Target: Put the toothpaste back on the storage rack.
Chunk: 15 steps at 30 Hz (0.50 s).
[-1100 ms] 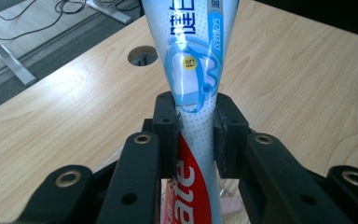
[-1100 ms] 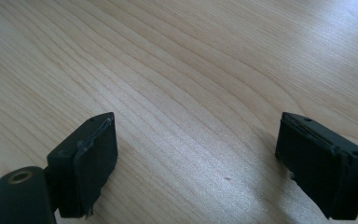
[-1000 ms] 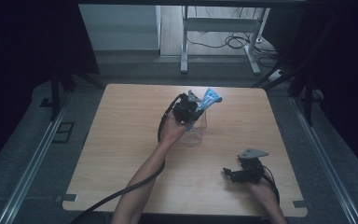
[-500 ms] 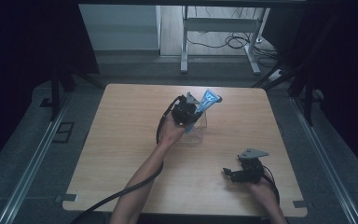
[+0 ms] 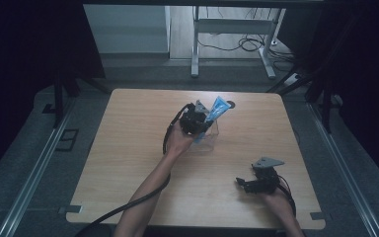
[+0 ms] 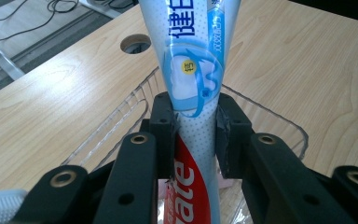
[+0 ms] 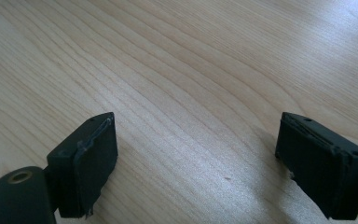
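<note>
A blue, white and red toothpaste tube [image 5: 218, 107] [image 6: 196, 70] stands nearly upright, its lower end inside a clear plastic container [image 5: 209, 142] [image 6: 121, 112] at the table's middle. My left gripper [image 5: 203, 122] [image 6: 196, 128] is shut on the tube, one pad pressing each side of it just above the container's rim. Near the front right of the table, my right gripper [image 5: 241, 183] [image 7: 196, 154] rests low over bare wood, jaws wide open and nothing between them.
A round cable hole [image 5: 229, 104] [image 6: 136, 43] is cut in the wooden table [image 5: 128, 148] just behind the container. Beyond the far edge stand a metal desk frame [image 5: 227, 29] and loose cables on the floor. A black cable [image 5: 128, 205] trails from my left gripper.
My left gripper and the tube have shifted slightly nearer and lower over the container. The right gripper has not moved.
</note>
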Each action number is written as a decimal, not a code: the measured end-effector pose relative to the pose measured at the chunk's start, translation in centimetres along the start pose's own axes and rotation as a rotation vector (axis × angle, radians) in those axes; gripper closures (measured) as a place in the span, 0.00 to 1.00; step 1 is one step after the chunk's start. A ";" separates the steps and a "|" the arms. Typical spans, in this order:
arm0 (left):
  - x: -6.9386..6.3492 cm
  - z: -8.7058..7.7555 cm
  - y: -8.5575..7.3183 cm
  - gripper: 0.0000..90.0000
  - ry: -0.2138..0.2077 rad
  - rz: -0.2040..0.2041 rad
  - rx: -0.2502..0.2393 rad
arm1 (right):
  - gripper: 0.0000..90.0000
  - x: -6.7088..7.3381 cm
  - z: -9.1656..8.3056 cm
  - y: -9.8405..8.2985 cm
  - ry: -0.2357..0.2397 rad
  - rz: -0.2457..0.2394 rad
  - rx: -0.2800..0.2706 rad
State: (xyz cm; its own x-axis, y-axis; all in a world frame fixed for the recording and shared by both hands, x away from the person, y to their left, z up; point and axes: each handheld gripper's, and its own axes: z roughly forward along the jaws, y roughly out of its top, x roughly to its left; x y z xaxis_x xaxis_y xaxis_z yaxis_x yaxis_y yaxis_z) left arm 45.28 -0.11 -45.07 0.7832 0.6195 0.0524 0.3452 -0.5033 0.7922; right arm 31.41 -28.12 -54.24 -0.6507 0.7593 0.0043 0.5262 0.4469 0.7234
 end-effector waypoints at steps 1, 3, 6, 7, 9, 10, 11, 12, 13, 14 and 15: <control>0.0 0.0 -0.1 0.79 0.000 0.004 0.002 | 0.14 0.0 0.0 0.0 0.000 0.000 0.000; 0.0 -0.1 -0.2 0.79 -0.002 0.006 0.004 | 0.14 0.0 0.0 0.0 0.000 0.000 0.000; -0.1 -0.1 -0.3 0.78 -0.005 0.016 0.012 | 0.14 0.0 0.0 0.0 0.000 0.000 0.000; -0.2 -0.1 -0.3 0.78 -0.007 0.021 0.017 | 0.14 0.0 0.0 0.0 0.000 0.000 0.000; -0.3 -0.2 -0.4 0.78 -0.007 0.023 0.020 | 0.14 0.0 0.0 0.0 0.000 0.000 0.000; -0.3 -0.2 -0.4 0.78 -0.008 0.025 0.022 | 0.14 0.0 0.0 0.0 0.000 0.000 0.000; -0.3 -0.2 -0.4 0.77 -0.009 0.030 0.025 | 0.14 0.0 0.0 0.0 0.000 0.000 0.000; -0.4 -0.2 -0.4 0.77 -0.007 0.034 0.029 | 0.14 0.0 0.0 0.0 0.000 0.000 0.000; -0.5 -0.2 -0.5 0.76 -0.006 0.033 0.035 | 0.14 0.0 0.0 0.0 0.000 0.000 0.000; -0.5 -0.2 -0.5 0.76 -0.004 0.036 0.040 | 0.14 0.0 0.0 0.0 0.000 0.000 0.000; -0.6 -0.2 -0.6 0.75 0.000 0.043 0.043 | 0.14 0.0 0.0 0.0 0.000 0.000 0.000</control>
State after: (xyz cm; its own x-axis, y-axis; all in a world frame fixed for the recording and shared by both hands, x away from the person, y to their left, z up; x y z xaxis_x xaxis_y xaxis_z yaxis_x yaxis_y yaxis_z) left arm 44.55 -0.07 -45.44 0.7976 0.5970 0.0862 0.3331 -0.5551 0.7622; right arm 31.40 -28.11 -54.24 -0.6503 0.7596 0.0042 0.5266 0.4468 0.7232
